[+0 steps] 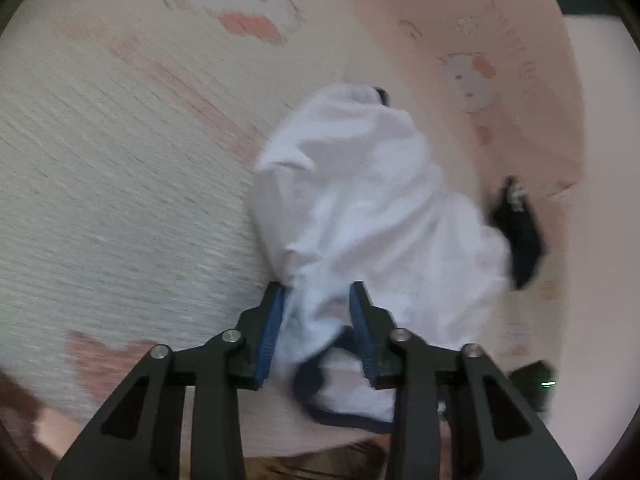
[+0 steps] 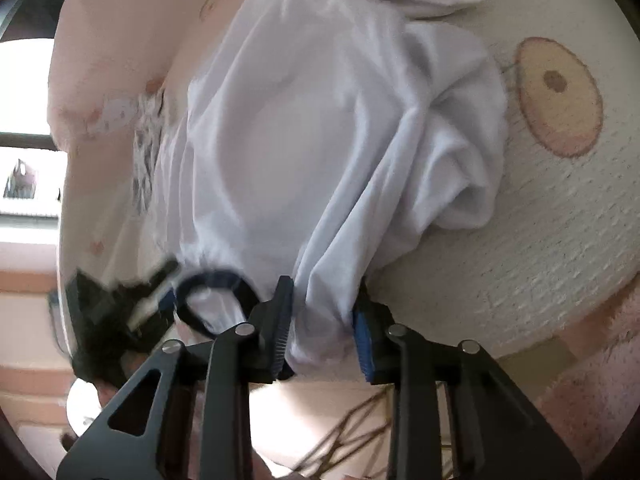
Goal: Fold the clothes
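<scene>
In the left wrist view, the left gripper (image 1: 318, 312) straddles a bunched edge of the white shirt (image 1: 360, 200) by its navy-trimmed collar (image 1: 316, 384) — whether the fingers (image 1: 272, 320) pinch I cannot tell. The shirt lies crumpled on a ribbed, cartoon-printed blanket (image 1: 120, 180). In the right wrist view, the right gripper (image 2: 324, 320) is clenched on gathered thin cloth — likely holding the shirt's top edge for spreading flat.
</scene>
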Demonstrator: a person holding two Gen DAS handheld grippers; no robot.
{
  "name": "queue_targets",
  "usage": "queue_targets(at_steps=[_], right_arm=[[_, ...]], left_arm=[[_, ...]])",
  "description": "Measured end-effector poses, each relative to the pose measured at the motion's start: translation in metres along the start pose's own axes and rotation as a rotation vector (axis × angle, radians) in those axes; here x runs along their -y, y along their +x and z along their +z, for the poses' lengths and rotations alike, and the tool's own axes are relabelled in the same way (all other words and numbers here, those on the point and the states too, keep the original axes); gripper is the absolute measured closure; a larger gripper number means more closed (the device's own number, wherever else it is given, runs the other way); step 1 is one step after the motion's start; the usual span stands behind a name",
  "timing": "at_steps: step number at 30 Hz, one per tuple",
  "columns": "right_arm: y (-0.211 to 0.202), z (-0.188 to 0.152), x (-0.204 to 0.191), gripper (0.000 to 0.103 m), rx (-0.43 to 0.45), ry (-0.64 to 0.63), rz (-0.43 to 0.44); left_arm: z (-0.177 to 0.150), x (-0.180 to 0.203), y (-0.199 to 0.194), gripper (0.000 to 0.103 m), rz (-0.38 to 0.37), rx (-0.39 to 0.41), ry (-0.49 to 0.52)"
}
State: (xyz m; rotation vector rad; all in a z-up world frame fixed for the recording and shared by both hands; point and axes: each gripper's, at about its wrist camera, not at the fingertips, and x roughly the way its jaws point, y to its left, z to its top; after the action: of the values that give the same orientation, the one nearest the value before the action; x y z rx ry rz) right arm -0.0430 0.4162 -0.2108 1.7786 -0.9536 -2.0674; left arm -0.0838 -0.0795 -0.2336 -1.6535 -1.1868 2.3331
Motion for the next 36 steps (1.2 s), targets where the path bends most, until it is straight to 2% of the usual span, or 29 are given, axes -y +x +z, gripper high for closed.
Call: queue_targets(at_steps=[2,4,6,7,8,10,13,14,15,16,17,19,20,22,26,30,31,34,36], right_arm=[[-0.01,-0.003,-0.001,0.067,0.033,0.014,0.004],[-0.016,0.003,0.002,0.062,0.044,0.023,0.021],[0.007,0.031,-0.023,0.061,0.054,-0.007,0.017],[0.009,0.033,-0.026,0.067,0.053,-0.04,0.011],[0.011,0.034,-0.03,0.08,0.046,-0.078,-0.001],[0.013,0.036,-0.04,0.089,0.04,-0.13,-0.034],[0.019,0.035,-0.041,0.088,0.038,-0.138,-0.038],[0.026,0.036,-0.041,0.088,0.039,-0.131,-0.033],[0.033,0.037,-0.041,0.088,0.04,-0.124,-0.028],[0.032,0.038,-0.041,0.088,0.038,-0.134,-0.031],[0.038,0.043,-0.046,0.091,0.043,-0.154,-0.049],[0.039,0.049,-0.059,0.097,0.077,-0.192,-0.064],[0.034,0.051,-0.067,0.097,0.105,-0.209,-0.063],[0.018,0.054,-0.079,0.097,0.161,-0.242,-0.049],[-0.045,0.06,-0.116,0.097,0.299,-0.371,-0.044],[-0.118,0.059,-0.158,0.097,0.433,-0.449,0.052],[-0.138,0.06,-0.167,0.097,0.466,-0.465,0.09],[-0.173,0.067,-0.197,0.097,0.553,-0.503,0.119],[-0.177,0.077,-0.191,0.097,0.544,-0.491,0.065]], left_arm=[[0.003,-0.01,0.001,0.067,-0.028,-0.011,-0.047],[0.005,-0.01,0.004,0.064,-0.043,-0.01,-0.053],[0.008,-0.001,0.011,0.063,-0.045,-0.014,-0.009],[0.01,0.005,0.015,0.064,-0.059,-0.018,0.021],[0.011,0.009,0.022,0.064,-0.086,-0.03,0.029],[0.014,0.009,0.029,0.065,-0.114,-0.002,0.012],[0.018,0.003,0.034,0.062,-0.167,0.008,-0.049],[0.018,0.003,0.034,0.062,-0.16,0.011,-0.042],[0.018,0.004,0.033,0.065,-0.145,0.016,-0.025],[0.018,0.005,0.032,0.073,-0.129,0.02,-0.008],[0.018,0.006,0.031,0.095,-0.114,0.024,0.009],[0.016,0.014,0.026,0.096,-0.103,0.044,0.035],[0.016,0.021,0.019,0.096,-0.123,0.059,0.041],[0.014,0.034,-0.006,0.095,-0.169,0.1,0.079],[0.012,0.066,-0.06,0.096,-0.235,0.168,0.187],[0.001,0.109,-0.123,0.095,-0.309,0.21,0.317],[-0.001,0.119,-0.137,0.095,-0.315,0.233,0.341],[0.001,0.138,-0.166,0.095,-0.307,0.28,0.371],[0.011,0.136,-0.155,0.095,-0.265,0.257,0.335]])
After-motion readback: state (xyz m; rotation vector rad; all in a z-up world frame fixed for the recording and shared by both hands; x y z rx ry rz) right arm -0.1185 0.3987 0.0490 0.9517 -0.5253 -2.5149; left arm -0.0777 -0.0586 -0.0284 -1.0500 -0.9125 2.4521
